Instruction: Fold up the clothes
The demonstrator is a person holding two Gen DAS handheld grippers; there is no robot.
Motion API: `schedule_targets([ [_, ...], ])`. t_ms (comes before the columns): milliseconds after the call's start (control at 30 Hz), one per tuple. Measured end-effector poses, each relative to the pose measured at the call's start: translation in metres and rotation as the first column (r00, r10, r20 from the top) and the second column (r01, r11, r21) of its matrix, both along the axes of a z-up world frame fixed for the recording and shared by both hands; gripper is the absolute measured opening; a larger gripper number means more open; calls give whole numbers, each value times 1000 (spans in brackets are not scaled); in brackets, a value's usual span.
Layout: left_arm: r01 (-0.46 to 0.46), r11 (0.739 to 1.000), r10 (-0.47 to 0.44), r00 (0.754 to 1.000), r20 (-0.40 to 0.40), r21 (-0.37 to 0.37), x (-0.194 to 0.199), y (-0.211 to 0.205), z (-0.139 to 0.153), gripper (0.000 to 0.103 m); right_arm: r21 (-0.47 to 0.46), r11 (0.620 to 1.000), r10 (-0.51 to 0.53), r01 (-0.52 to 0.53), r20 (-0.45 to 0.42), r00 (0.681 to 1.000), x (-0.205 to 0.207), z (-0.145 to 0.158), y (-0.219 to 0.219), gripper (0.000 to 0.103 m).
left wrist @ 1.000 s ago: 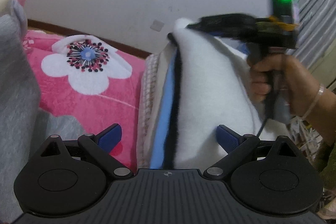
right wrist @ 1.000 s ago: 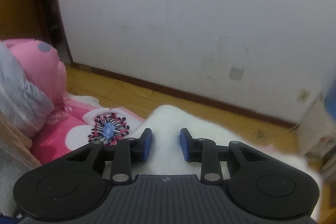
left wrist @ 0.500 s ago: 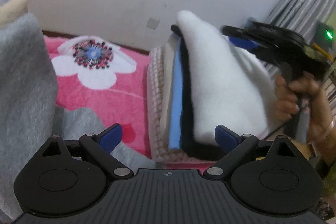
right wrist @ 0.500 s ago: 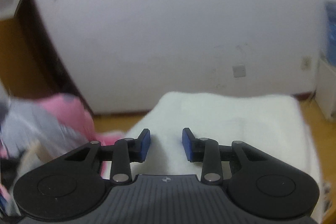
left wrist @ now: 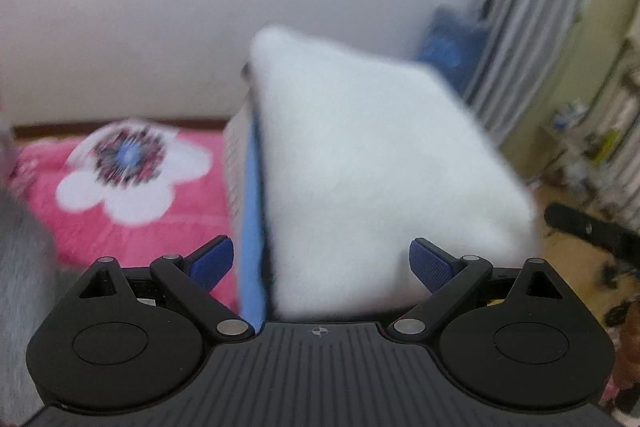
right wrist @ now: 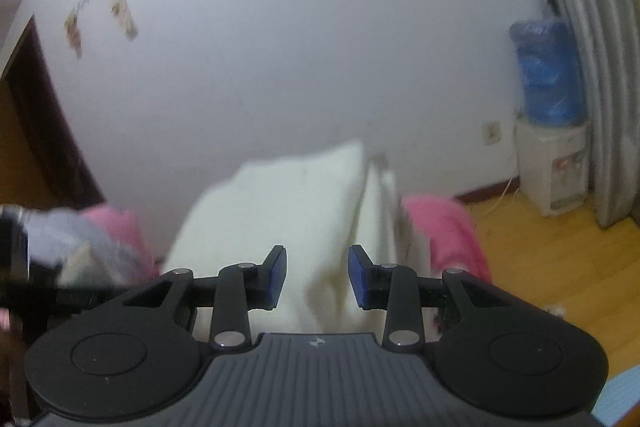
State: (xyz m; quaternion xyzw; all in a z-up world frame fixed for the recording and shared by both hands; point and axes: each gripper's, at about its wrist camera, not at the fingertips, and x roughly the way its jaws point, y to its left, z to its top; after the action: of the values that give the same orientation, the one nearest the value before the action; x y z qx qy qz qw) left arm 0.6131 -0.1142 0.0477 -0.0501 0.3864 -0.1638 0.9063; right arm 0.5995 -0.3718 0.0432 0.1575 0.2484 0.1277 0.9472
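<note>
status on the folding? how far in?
Done: a stack of folded clothes sits on the pink blanket, white piece on top. In hand: nothing; left gripper and right gripper are open and empty. Left: grey cloth at the left edge looks unfolded, though blurred.

White folded garment [left wrist: 380, 163]: fluffy, matt fleece. Light blue garment [left wrist: 251, 227] beneath it: smooth cloth. Pink blanket [left wrist: 132, 203]: soft plush. Floor [right wrist: 560, 247]: glossy wood boards. Left gripper [left wrist: 321, 263]: matt black plastic; blue pads [left wrist: 430, 264] finely textured, pivots bright metal.
</note>
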Motion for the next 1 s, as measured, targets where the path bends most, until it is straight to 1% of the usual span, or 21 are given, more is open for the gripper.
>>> schedule_targets([
  [33, -14, 1000, 14, 1000, -15, 12, -1, 1, -2, 95, -20, 1000, 0, 0, -34, 999, 6, -12, 2, 36],
  [67, -28, 1000, 28, 999, -30, 8, -4, 5, 0, 95, -45, 999, -9, 6, -70, 997, 9, -20, 2, 37],
  [100, -42, 999, 42, 998, -45, 2, -8, 9, 2, 95, -39, 999, -9, 5, -95, 995, 10, -23, 1, 37],
  [133, -62, 998, 62, 997, -49, 13, -15, 13, 7, 95, -17, 1000, -2, 0, -114, 993, 11, -25, -1, 36],
  [200, -102, 994, 104, 993, -56, 41, -28, 22, 17, 96, 10, 1000, 9, -8, -124, 992, 2, -16, -8, 36],
  [233, -122, 991, 125, 990, -68, 48, -37, 26, 22, 96, 2, 1000, 3, -3, -134, 991, -4, -11, -14, 36],
  [300, -163, 985, 168, 981, -101, 62, -59, 33, 32, 96, -20, 1000, -16, 12, -189, 982, -19, -6, -24, 36],
  [367, -202, 977, 210, 969, -130, 73, -79, 36, 41, 96, -39, 999, -16, 6, -251, 968, -36, -2, -34, 36],
  [500, -245, 969, 248, 958, -144, 37, -116, 33, 59, 97, -113, 992, 16, -52, -297, 955, -63, 10, -42, 37],
  [600, -232, 972, 234, 966, -115, 28, -134, 21, 70, 98, -115, 991, 30, -69, -315, 949, -82, 14, -38, 37],
  [700, -202, 979, 202, 978, -49, 12, -157, 9, 79, 98, -107, 992, 34, -69, -297, 954, -97, 24, -26, 37],
  [800, -185, 983, 185, 982, 25, 20, -177, 1, 86, 99, -117, 991, 35, -69, -274, 961, -121, 33, -9, 39],
  [833, -183, 983, 182, 982, 58, 20, -187, 0, 90, 100, -116, 991, 37, -71, -272, 962, -128, 35, -3, 42],
  [900, -183, 983, 180, 976, 123, 13, -207, 1, 97, 103, -127, 989, 38, -75, -268, 963, -146, 40, 7, 43],
  [1000, -186, 982, 185, 968, 171, -6, -237, 7, 106, 103, -145, 987, 25, -66, -263, 964, -174, 51, 21, 43],
])
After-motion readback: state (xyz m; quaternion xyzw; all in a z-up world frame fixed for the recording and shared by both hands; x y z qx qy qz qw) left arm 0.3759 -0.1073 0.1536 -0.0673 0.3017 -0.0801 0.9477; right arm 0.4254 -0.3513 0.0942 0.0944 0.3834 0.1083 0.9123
